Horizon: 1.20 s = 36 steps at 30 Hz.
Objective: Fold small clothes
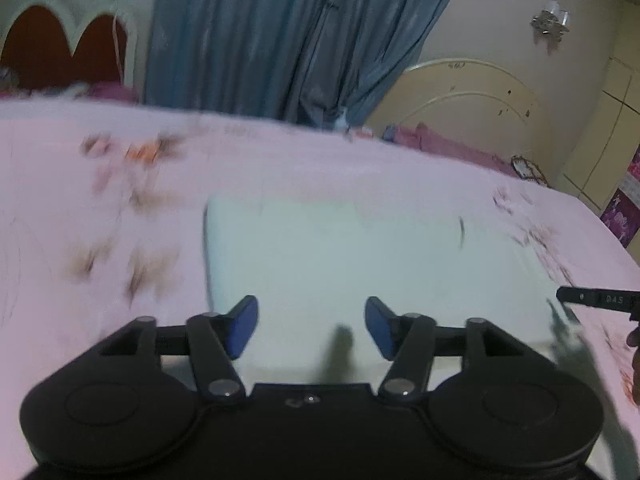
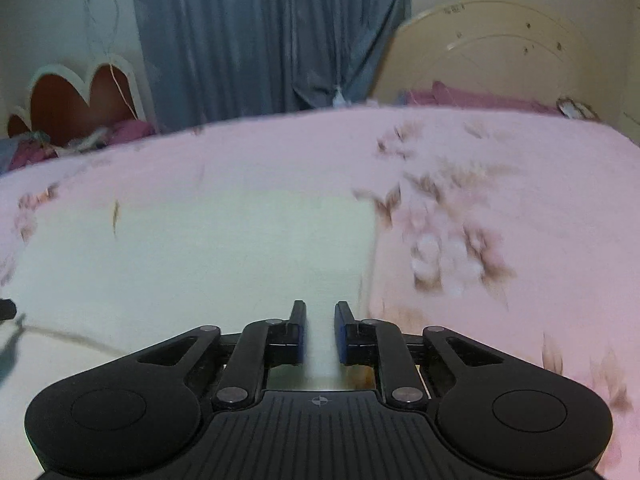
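Observation:
A pale mint-white garment point(image 1: 340, 248) lies flat as a folded rectangle on the pink flowered bedsheet point(image 1: 100, 168). My left gripper point(image 1: 310, 324) hovers over its near edge. The blue pads are wide apart, with only the cloth below showing between them. In the right wrist view the same garment point(image 2: 220, 248) fills the left and middle. My right gripper point(image 2: 320, 328) sits over its near right part, close to the right edge. Its pads stand a narrow gap apart and I see nothing pinched between them. A black finger of the right gripper point(image 1: 592, 300) pokes in at the far right of the left wrist view.
The pink sheet point(image 2: 520, 208) stretches wide to the right of the garment. Behind the bed hang blue curtains point(image 1: 280, 40). A cream arched headboard point(image 1: 480, 96) stands beside them, with purple pillows point(image 2: 472, 98). A red heart-shaped panel point(image 2: 80, 100) stands at the far left.

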Tool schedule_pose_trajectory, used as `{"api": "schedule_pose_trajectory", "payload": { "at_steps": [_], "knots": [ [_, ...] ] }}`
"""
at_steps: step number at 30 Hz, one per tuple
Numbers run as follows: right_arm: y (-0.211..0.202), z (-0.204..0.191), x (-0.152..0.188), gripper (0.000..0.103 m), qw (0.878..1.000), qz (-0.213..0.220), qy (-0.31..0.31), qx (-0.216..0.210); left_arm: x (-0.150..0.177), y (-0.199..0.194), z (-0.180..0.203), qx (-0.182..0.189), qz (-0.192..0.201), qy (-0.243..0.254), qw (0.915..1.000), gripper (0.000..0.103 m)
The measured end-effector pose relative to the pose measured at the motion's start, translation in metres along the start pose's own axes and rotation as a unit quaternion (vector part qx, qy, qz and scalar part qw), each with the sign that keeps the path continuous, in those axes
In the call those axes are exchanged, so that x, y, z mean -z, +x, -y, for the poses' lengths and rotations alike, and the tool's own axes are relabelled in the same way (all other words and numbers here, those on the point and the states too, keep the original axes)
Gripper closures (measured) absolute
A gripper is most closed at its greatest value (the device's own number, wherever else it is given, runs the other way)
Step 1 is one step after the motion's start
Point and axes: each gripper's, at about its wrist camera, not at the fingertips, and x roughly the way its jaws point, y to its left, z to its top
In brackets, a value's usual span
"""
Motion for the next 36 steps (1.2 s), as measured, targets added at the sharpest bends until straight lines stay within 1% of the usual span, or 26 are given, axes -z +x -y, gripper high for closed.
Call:
{"api": "schedule_pose_trajectory", "payload": {
  "at_steps": [2, 4, 6, 7, 8, 9, 11, 12, 14, 15, 16, 17, 18, 20, 21, 22, 24, 25, 26, 27, 28, 29, 30, 31, 33, 36],
  "knots": [
    [0.014, -0.006, -0.011, 0.088, 1.000, -0.005, -0.001, -0.018, -0.020, 0.027, 0.001, 0.002, 0.000, 0.009, 1.0000, 0.038],
    [0.030, -0.011, -0.018, 0.088, 1.000, -0.012, -0.022, -0.015, -0.033, 0.055, -0.008, -0.008, -0.019, 0.012, 0.9997, 0.035],
    [0.044, -0.003, -0.020, 0.088, 0.999, -0.030, -0.023, 0.022, -0.038, 0.074, -0.028, -0.027, -0.034, -0.001, 0.9990, 0.039],
    [0.047, 0.003, -0.019, 0.088, 0.998, -0.032, -0.022, 0.049, -0.039, 0.075, -0.038, -0.023, -0.032, -0.013, 0.9991, 0.040],
    [0.048, 0.010, -0.020, 0.088, 0.997, -0.034, -0.015, 0.071, -0.042, 0.072, -0.046, -0.015, -0.030, -0.029, 0.9990, 0.044],
    [0.044, 0.016, -0.020, 0.088, 0.996, -0.036, -0.006, 0.084, -0.044, 0.065, -0.050, -0.020, -0.030, -0.042, 0.9985, 0.044],
    [0.032, 0.014, -0.023, 0.087, 0.997, -0.017, 0.011, 0.068, -0.043, 0.051, -0.036, -0.038, -0.013, -0.038, 0.9984, 0.043],
    [0.027, 0.005, -0.025, 0.087, 0.999, -0.004, 0.009, 0.053, -0.042, 0.045, -0.025, -0.023, -0.001, -0.025, 0.9994, 0.039],
    [0.024, -0.026, -0.028, 0.087, 1.000, 0.006, -0.006, -0.003, -0.036, 0.039, 0.013, 0.006, 0.016, 0.014, 0.9998, 0.030],
    [0.029, -0.044, -0.028, 0.080, 0.999, -0.002, -0.019, -0.033, -0.031, 0.040, 0.031, 0.017, 0.014, 0.037, 0.9991, 0.030],
    [0.035, -0.062, -0.027, 0.048, 0.998, -0.011, -0.035, -0.050, -0.025, 0.044, 0.050, 0.026, 0.006, 0.061, 0.9978, 0.030],
    [0.038, -0.078, -0.025, 0.035, 0.997, -0.010, -0.054, -0.062, -0.019, 0.049, 0.064, 0.030, -0.004, 0.074, 0.9968, 0.030],
    [0.040, -0.091, -0.022, 0.032, 0.994, -0.006, -0.073, -0.075, -0.014, 0.054, 0.073, 0.034, -0.014, 0.076, 0.9964, 0.037],
    [0.048, -0.102, -0.017, 0.058, 0.993, -0.025, -0.091, -0.072, -0.005, 0.066, 0.079, 0.033, -0.042, 0.073, 0.9959, 0.037],
    [0.054, -0.098, -0.014, 0.068, 0.993, -0.037, -0.088, -0.067, 0.000, 0.069, 0.081, 0.023, -0.042, 0.082, 0.9955, 0.036],
    [0.053, -0.092, -0.012, 0.074, 0.994, -0.034, -0.085, -0.066, 0.004, 0.068, 0.080, 0.012, -0.032, 0.096, 0.9948, 0.035],
    [0.049, -0.073, -0.014, 0.087, 0.996, -0.028, -0.077, -0.021, 0.005, 0.066, 0.069, -0.015, -0.027, 0.101, 0.9944, 0.035],
    [0.045, -0.061, -0.015, 0.087, 0.997, -0.025, -0.072, 0.018, 0.006, 0.060, 0.063, -0.026, -0.023, 0.101, 0.9943, 0.036],
    [0.041, -0.050, -0.015, 0.087, 0.997, -0.026, -0.066, 0.039, 0.008, 0.052, 0.057, -0.038, -0.021, 0.102, 0.9938, 0.037],
    [0.033, -0.040, -0.016, 0.087, 0.998, -0.027, -0.050, 0.035, 0.010, 0.043, 0.055, -0.035, -0.022, 0.102, 0.9940, 0.037],
    [0.022, -0.033, -0.016, 0.087, 0.999, -0.022, -0.037, 0.020, 0.012, 0.035, 0.056, -0.024, -0.020, 0.103, 0.9942, 0.036],
    [0.009, -0.034, -0.014, 0.087, 0.999, -0.015, -0.035, -0.003, 0.017, 0.024, 0.059, -0.007, -0.014, 0.108, 0.9941, 0.032],
    [0.000, -0.038, -0.011, 0.087, 0.999, -0.013, -0.043, -0.028, 0.021, 0.014, 0.067, 0.011, -0.007, 0.117, 0.9930, 0.026],
    [-0.005, -0.050, -0.009, 0.087, 0.997, -0.013, -0.051, -0.053, 0.025, 0.008, 0.075, 0.021, -0.006, 0.123, 0.9922, 0.026],
    [-0.011, -0.067, 0.003, 0.087, 0.993, -0.021, -0.068, -0.092, 0.033, 0.006, 0.089, 0.019, -0.012, 0.118, 0.9927, 0.028],
    [-0.006, -0.087, 0.021, 0.087, 0.991, -0.041, -0.085, -0.098, 0.039, 0.015, 0.098, 0.007, -0.025, 0.090, 0.9956, 0.028]
  ]
}}
